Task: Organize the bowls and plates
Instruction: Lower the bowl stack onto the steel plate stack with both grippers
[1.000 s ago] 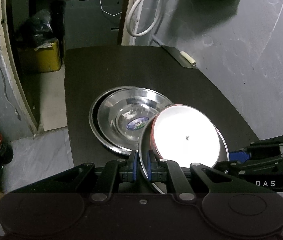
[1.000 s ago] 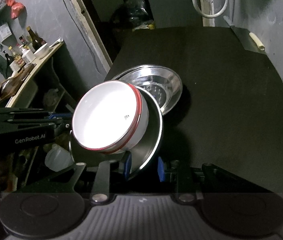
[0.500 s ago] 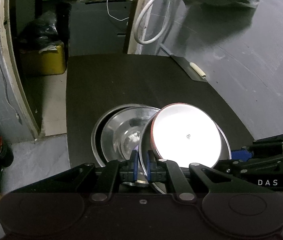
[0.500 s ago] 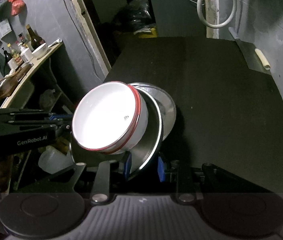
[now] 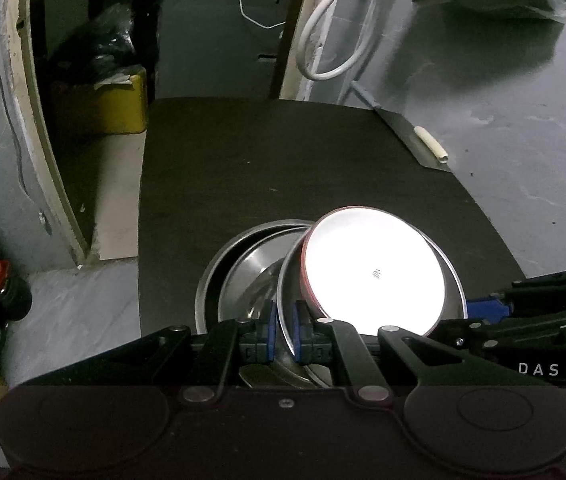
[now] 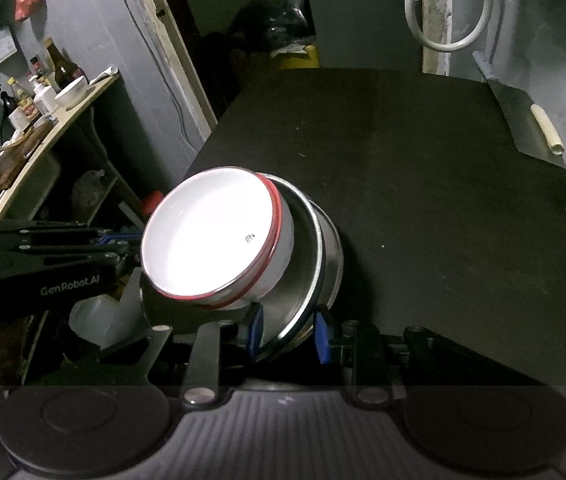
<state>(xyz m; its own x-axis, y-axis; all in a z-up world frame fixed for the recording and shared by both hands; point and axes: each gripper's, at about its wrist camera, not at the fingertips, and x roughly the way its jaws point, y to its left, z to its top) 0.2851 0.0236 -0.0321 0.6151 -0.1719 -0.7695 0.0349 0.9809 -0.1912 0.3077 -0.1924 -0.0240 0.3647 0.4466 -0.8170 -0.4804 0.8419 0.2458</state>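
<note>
A white, red-rimmed bowl (image 6: pixel 219 236) sits tilted in a steel plate (image 6: pixel 307 276) above stacked steel plates (image 5: pixel 243 276).

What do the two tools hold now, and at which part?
Both hold the steel plate that carries the white bowl: the left tool and the right tool each pinch its rim, on opposite sides.

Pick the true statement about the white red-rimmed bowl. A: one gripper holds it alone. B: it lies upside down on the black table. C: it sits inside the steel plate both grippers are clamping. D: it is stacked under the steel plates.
C: the white bowl rests in the steel plate, whose rim sits between the fingers of both the left gripper and the right gripper.
</note>
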